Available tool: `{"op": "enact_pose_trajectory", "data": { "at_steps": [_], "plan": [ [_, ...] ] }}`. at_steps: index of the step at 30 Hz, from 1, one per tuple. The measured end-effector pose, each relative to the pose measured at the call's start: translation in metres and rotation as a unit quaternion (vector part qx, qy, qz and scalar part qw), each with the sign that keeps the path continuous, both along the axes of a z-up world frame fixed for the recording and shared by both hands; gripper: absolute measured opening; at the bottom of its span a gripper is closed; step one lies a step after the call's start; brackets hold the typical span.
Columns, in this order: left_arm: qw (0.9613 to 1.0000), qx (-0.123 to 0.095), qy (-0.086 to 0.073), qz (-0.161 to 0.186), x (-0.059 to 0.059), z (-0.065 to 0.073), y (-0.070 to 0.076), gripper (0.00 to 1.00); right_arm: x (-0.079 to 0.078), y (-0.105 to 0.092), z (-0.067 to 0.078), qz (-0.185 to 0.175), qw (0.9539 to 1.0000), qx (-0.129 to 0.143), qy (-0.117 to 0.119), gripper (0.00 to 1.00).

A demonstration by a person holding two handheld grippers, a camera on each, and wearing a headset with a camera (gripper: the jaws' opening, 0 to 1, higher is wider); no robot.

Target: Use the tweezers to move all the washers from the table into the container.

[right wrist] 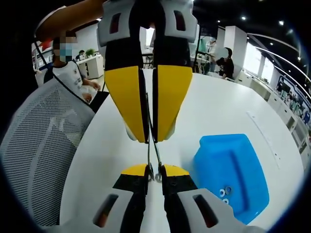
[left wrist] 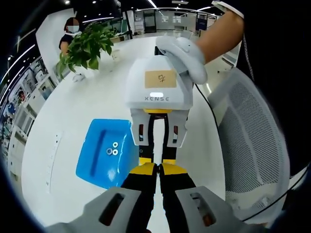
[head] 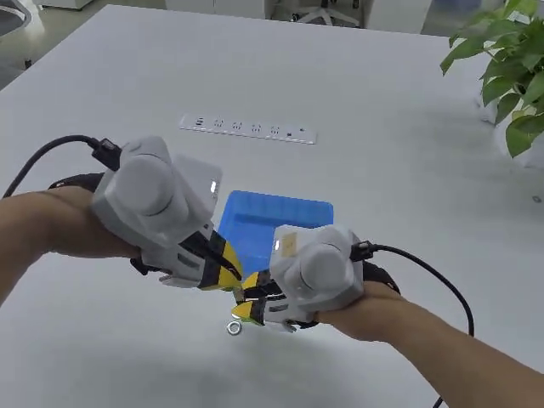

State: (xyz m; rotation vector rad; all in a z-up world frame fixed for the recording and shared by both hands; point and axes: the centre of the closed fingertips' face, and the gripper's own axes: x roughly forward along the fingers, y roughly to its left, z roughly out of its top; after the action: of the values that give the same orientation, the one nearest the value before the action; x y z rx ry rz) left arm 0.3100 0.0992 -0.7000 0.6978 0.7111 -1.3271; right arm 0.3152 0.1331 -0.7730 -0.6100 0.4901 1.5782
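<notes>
With left gripper [left wrist: 158, 170] and right gripper [right wrist: 154, 174] both pinching the springy tweezers [right wrist: 152, 154], nip the light, slippery washer [head: 234, 327], 6 o'clock from the container [head: 289, 212], across its rim.

Three washers [left wrist: 112, 149] in blue container [left wrist: 95, 167]; tweezers [right wrist: 148, 156] between jaws

What I can't make out from here

In the head view the left gripper [head: 230, 276] and right gripper [head: 249, 308] cover the near edge of the container [head: 280, 212] and most of the tweezers [right wrist: 149, 158]. Whether the tweezer tips hold anything, I can't tell. The washers [left wrist: 115, 152] in the container are too small to count. The plant [head: 510, 76] is cut by the frame edge.
</notes>
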Motion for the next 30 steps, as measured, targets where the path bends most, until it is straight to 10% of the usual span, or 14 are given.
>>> {"op": "enact_pose_trajectory", "data": {
  "at_steps": [30],
  "plan": [
    [0.9996,0.000,0.027,0.011,-0.016,-0.022,0.007,0.06,-0.021,0.008,-0.019,0.013,0.9996,-0.005,0.023,0.13]
  ]
}}
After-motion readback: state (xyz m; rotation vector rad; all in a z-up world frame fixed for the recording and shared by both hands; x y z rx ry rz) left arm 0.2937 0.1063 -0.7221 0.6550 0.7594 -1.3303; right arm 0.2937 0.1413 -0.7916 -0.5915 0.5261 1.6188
